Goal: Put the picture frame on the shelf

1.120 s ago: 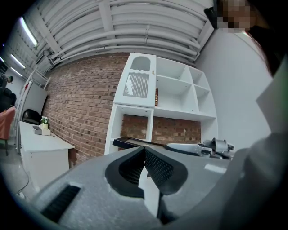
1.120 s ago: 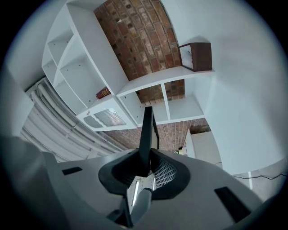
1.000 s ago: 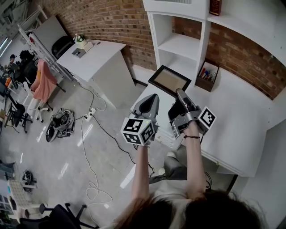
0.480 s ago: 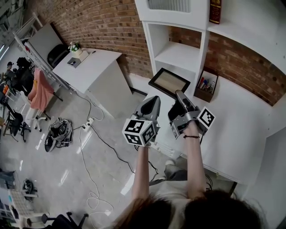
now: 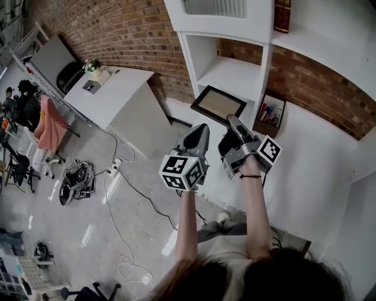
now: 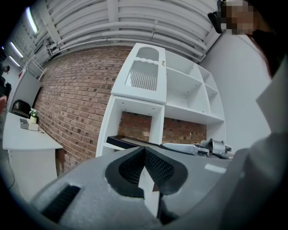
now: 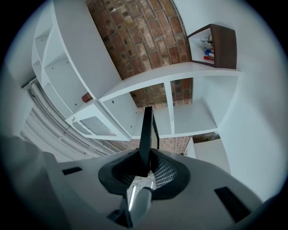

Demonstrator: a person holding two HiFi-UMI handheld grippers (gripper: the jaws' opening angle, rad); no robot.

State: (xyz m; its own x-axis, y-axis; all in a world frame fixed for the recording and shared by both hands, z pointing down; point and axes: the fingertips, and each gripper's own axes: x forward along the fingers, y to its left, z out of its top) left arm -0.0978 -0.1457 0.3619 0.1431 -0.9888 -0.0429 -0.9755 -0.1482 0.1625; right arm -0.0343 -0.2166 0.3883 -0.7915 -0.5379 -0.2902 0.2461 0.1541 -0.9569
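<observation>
The dark picture frame [image 5: 218,104] with a tan centre hangs in the air just before the white shelf unit [image 5: 235,73]. My right gripper [image 5: 230,121] is shut on its near edge. In the right gripper view the frame [image 7: 146,130] stands edge-on between the pads of the right gripper [image 7: 146,164], pointing at the shelf compartments [image 7: 191,117]. My left gripper [image 5: 198,134] hovers beside it on the left, shut and holding nothing. The left gripper view has its jaws meeting at the left gripper [image 6: 145,149], with the frame [image 6: 128,142] just beyond.
A wooden pen box [image 5: 269,111] stands on the white counter [image 5: 305,153] right of the frame. A red book [image 5: 282,14] stands on an upper shelf. A white desk [image 5: 111,88] with a small plant [image 5: 91,64] is at the left. Cables [image 5: 120,176] lie on the floor.
The right gripper has carried the frame a little closer to the lower shelf opening. The left gripper has kept its place beside it.
</observation>
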